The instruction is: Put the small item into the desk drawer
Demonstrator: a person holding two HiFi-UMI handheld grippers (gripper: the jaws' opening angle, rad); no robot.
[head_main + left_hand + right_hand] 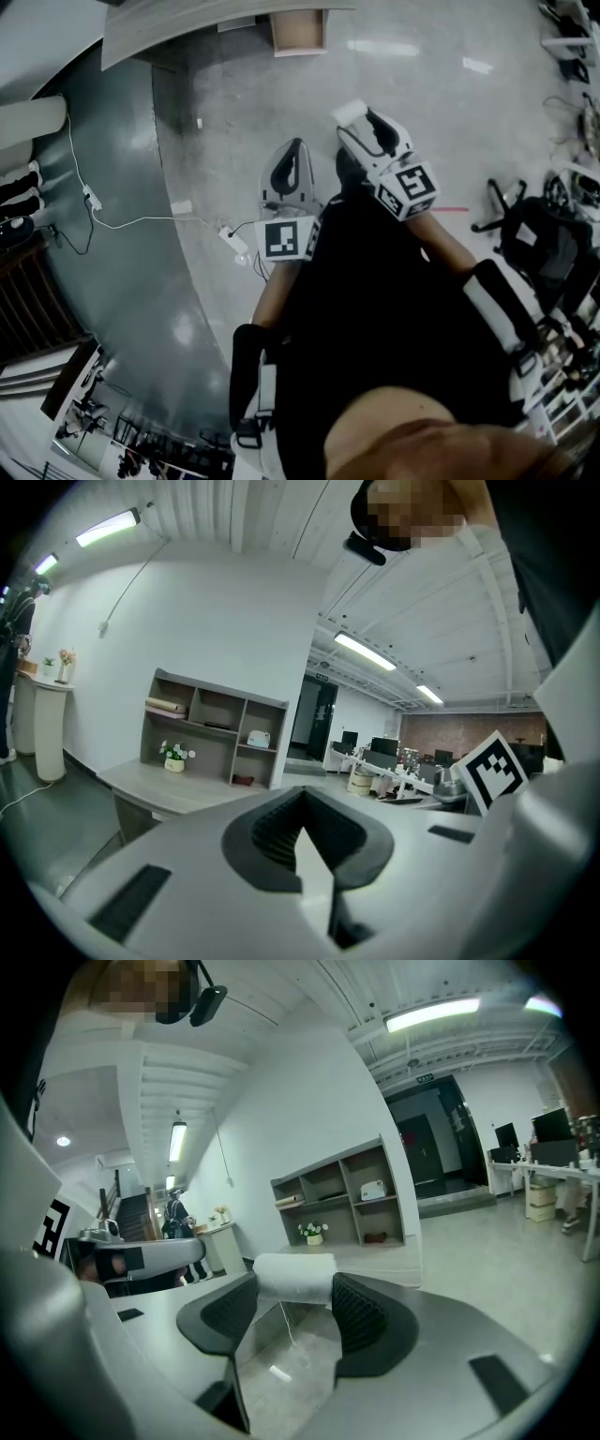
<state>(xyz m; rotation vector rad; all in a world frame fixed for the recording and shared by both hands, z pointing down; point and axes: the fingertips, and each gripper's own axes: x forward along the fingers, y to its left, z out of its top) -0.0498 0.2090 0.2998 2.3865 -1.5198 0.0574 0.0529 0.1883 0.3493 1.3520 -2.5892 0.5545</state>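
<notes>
The right gripper (294, 1290) pinches the small white roll (292, 1274) between its tips; the left gripper (302, 803) is pressed together, empty. What looks like the open drawer (298, 31) lies well ahead, so the carry needs a steady squeeze.

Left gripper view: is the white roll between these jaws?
No, the left gripper is shut with nothing between its jaws; the right gripper holds the white roll.

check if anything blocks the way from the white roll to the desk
Nothing visible does: the white roll, held in the right hand-held gripper, has only bare floor between it and the desk.
</notes>
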